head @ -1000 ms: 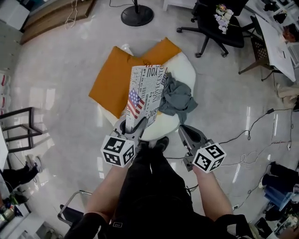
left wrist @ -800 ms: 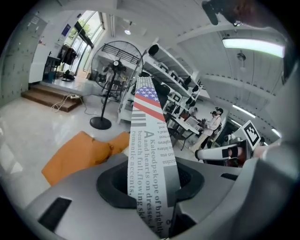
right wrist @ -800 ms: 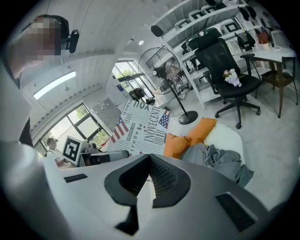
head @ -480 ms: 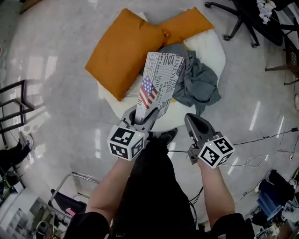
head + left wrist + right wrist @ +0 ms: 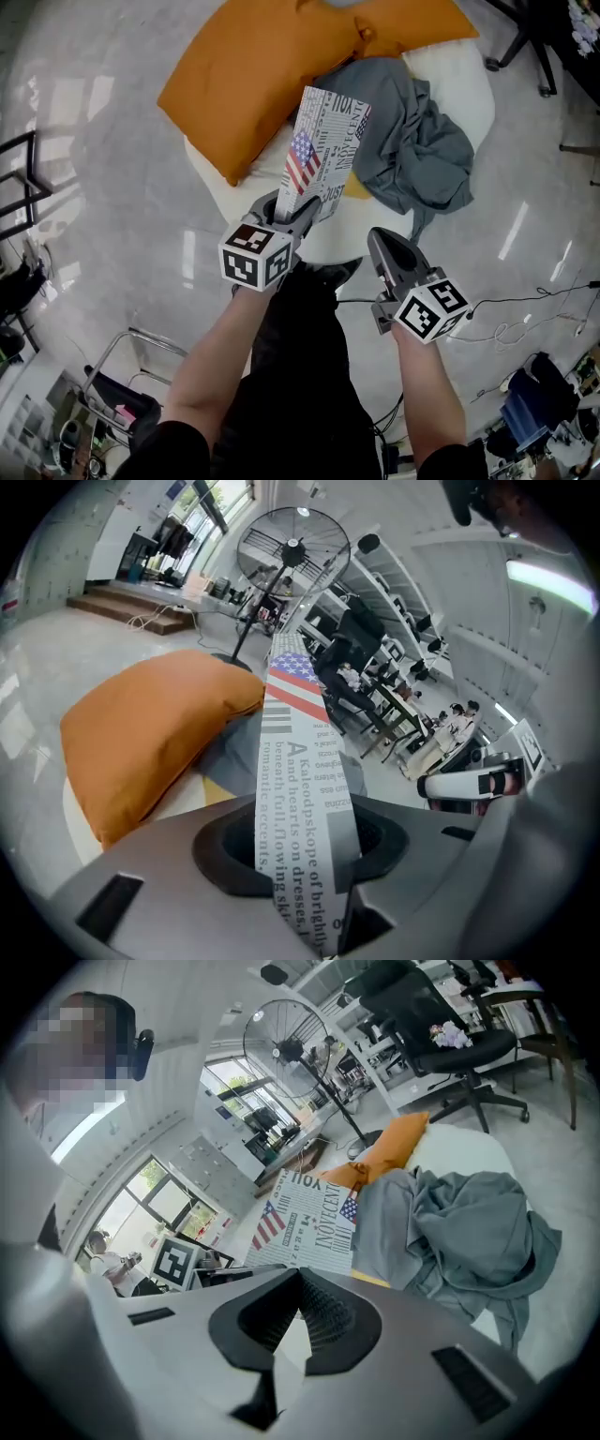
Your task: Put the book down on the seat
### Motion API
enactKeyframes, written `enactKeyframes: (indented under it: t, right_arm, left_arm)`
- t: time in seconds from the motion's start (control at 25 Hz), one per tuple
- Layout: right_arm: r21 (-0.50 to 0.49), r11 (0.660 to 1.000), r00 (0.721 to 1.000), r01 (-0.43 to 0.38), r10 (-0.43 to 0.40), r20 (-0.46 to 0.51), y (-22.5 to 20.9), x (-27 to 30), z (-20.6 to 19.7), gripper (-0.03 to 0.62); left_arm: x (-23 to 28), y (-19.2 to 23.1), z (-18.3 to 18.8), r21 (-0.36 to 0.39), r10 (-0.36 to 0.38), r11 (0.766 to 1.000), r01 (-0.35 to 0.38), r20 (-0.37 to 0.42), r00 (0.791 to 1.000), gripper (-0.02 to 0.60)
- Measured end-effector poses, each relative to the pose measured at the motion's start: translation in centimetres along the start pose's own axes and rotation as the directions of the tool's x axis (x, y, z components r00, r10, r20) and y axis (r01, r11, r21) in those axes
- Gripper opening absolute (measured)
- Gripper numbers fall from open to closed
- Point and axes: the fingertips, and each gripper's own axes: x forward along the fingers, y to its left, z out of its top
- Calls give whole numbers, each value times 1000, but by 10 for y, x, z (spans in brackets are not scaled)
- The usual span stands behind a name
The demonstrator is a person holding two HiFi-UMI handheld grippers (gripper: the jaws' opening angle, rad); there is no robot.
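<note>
Head view: both claws have dropped closer to the round white seat [image 5: 457,80] than a second ago. The left gripper [image 5: 286,208] still clamps the printed, flag-marked book [image 5: 323,150] by its lower end, upright, just ahead of its jaws. The right gripper [image 5: 380,239], beside it, is closed and empty.

Left gripper view: only the book's narrow edge shows, pinched between the pads, with a puffy orange cushion [image 5: 141,733] to the left.

Right gripper view: the book's flat cover shows up-left of the jaws, and crumpled grey cloth [image 5: 469,1232] ahead-right.

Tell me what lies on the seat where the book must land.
The book, in the left gripper, hangs over the seat. Grey cloth covers its right side, an orange cushion its far left; the near edge is bare.
</note>
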Motion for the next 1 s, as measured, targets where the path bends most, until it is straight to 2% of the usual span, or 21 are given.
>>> enactKeyframes:
  t: [0.24, 0.52, 0.56, 0.64, 0.68, 0.72, 0.8, 0.88, 1.0]
  right_arm:
    - [23, 999, 1000, -24, 24, -17, 4, 28, -16, 15]
    - [42, 999, 999, -30, 32, -30, 0, 31, -23, 15]
    - [46, 998, 999, -32, 34, -32, 0, 31, -24, 15]
    - [56, 998, 999, -30, 32, -37, -2, 32, -25, 15]
    - [62, 998, 999, -27, 29, -39, -3, 32, -25, 15]
    - [69, 997, 999, -25, 28, -41, -3, 31, -25, 15]
    - [72, 997, 999, -30, 33, -42, 1, 30, -22, 15]
    - [66, 997, 998, -37, 40, -39, 8, 27, -15, 15]
    - [51, 998, 999, -46, 48, -23, 23, 23, 2, 15]
  left_arm:
    - [36, 18, -20, -40, -90, 995, 87, -52, 995, 158]
    - [66, 52, -43, -38, -59, 998, 53, -166, 984, 163]
    - [68, 57, -45, -21, -39, 999, 36, -182, 983, 164]
    - [70, 75, -51, 65, 66, 997, -52, -227, 972, 193]
    - [69, 86, -54, 120, 135, 987, -108, -247, 959, 248]
    - [66, 95, -56, 168, 198, 973, -157, -263, 944, 275]
    - [56, 107, -57, 225, 282, 949, -223, -278, 918, 291]
    - [46, 110, -50, 242, 311, 938, -247, -278, 909, 296]
    - [31, 104, -31, 253, 316, 935, -251, -262, 912, 296]
